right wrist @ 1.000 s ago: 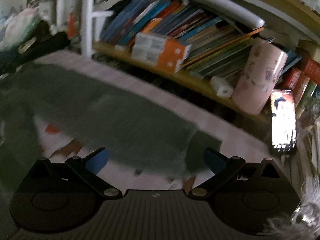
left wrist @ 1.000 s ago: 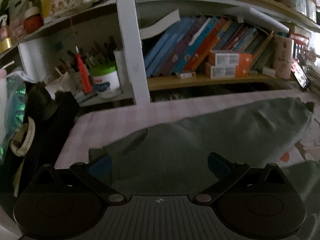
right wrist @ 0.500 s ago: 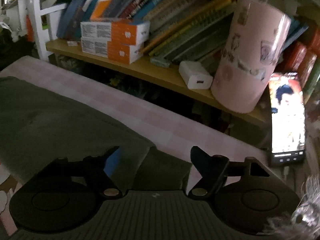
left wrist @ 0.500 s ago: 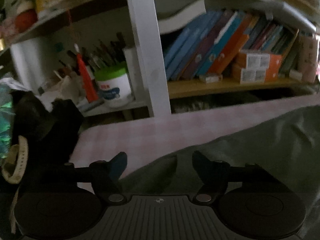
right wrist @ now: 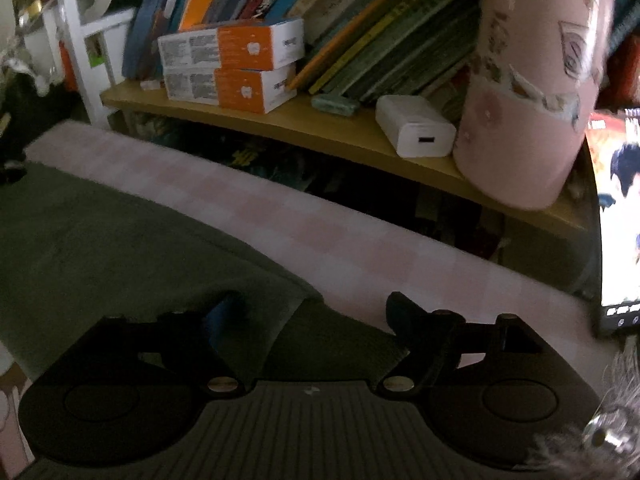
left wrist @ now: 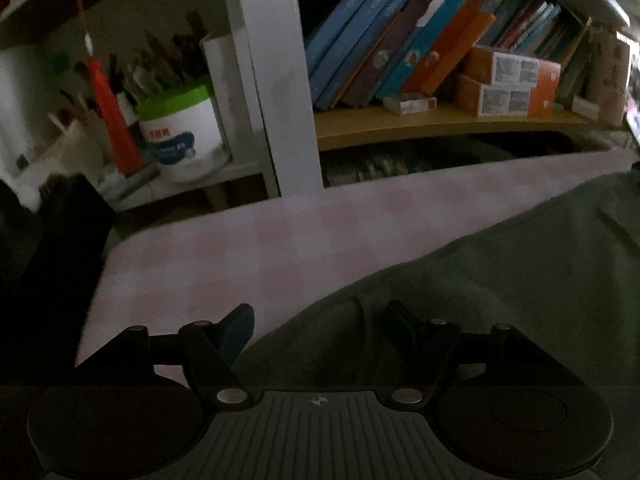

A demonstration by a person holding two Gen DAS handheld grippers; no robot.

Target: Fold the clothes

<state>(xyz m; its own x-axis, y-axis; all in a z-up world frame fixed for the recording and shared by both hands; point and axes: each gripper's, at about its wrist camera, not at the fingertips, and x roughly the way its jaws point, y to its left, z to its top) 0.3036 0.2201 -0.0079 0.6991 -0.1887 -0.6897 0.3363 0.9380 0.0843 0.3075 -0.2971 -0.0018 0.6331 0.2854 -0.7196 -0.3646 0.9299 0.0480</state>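
Note:
A dark green garment [left wrist: 500, 280] lies on a pink checked cloth [left wrist: 248, 248]. My left gripper [left wrist: 320, 320] is open, low at the garment's left corner, with the cloth edge lying between its fingers. In the right wrist view the garment [right wrist: 100, 248] fills the left half. My right gripper [right wrist: 312, 312] is open at the garment's right corner, whose edge passes between the fingers. Neither gripper clamps the fabric.
A bookshelf stands just behind the cloth with leaning books [left wrist: 400, 48], orange boxes [right wrist: 232, 68], a white charger [right wrist: 416, 126] and a pink cylinder [right wrist: 528, 92]. A white tub [left wrist: 184, 136] and a red tassel [left wrist: 112, 120] are at left. A lit phone [right wrist: 620, 208] stands at right.
Both grippers have moved forward and down to the garment's far corners. Their fingers have narrowed from a wide spread to a smaller gap.

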